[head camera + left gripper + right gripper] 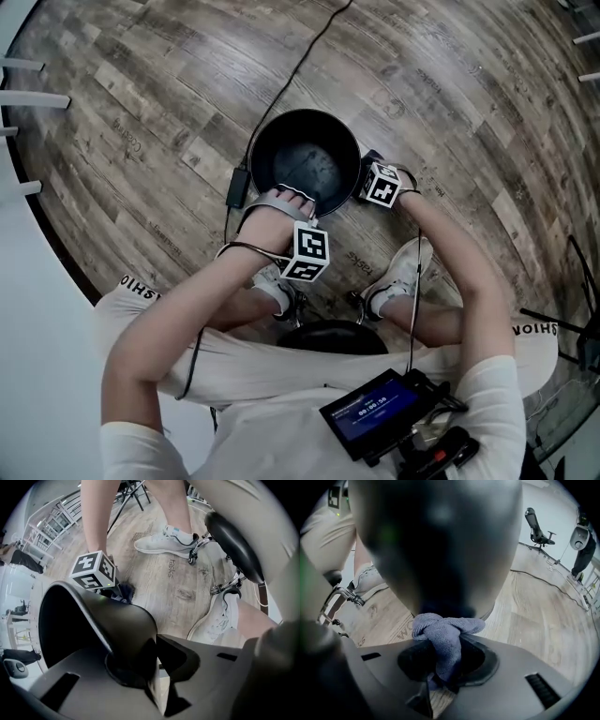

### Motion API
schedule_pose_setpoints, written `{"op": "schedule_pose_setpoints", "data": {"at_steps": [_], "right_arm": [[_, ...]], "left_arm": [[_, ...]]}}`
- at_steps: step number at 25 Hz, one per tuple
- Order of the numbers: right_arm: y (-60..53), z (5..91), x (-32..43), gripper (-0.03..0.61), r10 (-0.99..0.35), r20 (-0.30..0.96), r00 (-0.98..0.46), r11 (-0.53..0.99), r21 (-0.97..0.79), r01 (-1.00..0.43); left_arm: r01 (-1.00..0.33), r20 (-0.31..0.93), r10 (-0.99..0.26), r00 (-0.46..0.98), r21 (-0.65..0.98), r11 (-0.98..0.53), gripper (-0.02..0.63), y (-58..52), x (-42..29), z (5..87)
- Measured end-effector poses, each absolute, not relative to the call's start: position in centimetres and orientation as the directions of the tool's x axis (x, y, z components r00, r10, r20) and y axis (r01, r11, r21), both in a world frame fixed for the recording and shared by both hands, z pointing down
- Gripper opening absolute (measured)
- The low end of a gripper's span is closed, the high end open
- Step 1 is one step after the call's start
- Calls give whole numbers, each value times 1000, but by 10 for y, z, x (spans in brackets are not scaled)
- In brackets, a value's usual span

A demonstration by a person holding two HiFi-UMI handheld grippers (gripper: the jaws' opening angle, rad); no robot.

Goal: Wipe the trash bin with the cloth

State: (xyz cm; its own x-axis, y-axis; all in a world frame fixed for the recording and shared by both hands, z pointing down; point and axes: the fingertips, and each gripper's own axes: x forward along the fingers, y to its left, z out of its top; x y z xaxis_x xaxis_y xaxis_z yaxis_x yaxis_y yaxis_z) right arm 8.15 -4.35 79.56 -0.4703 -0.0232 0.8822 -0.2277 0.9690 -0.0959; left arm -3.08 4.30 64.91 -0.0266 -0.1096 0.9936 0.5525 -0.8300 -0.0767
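Note:
A round black trash bin (pixel 305 161) stands on the wood floor between the person's feet. My left gripper (pixel 286 199) points straight down at the bin's near edge and is shut on the rim (pixel 140 634), one jaw inside and one outside. My right gripper (pixel 364 176) sits low against the bin's right outer wall. It is shut on a bunched grey-blue cloth (pixel 443 634), which presses against the dark wall of the bin (pixel 436 541). In the left gripper view the right gripper's marker cube (pixel 93 570) shows beyond the bin, with a dark bit of cloth (pixel 123 591) beside it.
A black cable with a power brick (pixel 235 187) runs past the bin's left side. The person's white shoes (pixel 405 270) (pixel 277 287) and a black stool seat (pixel 333 336) are close behind the bin. White rails (pixel 28 94) line the left edge. An office chair (pixel 536 527) stands far off.

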Motion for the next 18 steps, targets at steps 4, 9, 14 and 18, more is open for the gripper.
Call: {"op": "schedule_pose_setpoints", "data": {"at_steps": [4,9,14,18], "right_arm": [[-22,777,105,104,10,909,-416,980,-91,-176],[-8,690,112,104,-33,840,-542,997,-11,-78],[-26,571,90,104,-120,657,-744,988,3,-157],[-43,557,79,104,-152,637,-756,976,-24,-217]], "left_arm": [[513,994,-107,-24,-80,-855,77,44,-27,650],[480,994,-103,-27,-77,-874,69,44,-30,652],[467,995,-102,-23,-80,-880,66,43,-25,652],[483,995,-96,-20,-74,-873,64,45,-24,653]]}}
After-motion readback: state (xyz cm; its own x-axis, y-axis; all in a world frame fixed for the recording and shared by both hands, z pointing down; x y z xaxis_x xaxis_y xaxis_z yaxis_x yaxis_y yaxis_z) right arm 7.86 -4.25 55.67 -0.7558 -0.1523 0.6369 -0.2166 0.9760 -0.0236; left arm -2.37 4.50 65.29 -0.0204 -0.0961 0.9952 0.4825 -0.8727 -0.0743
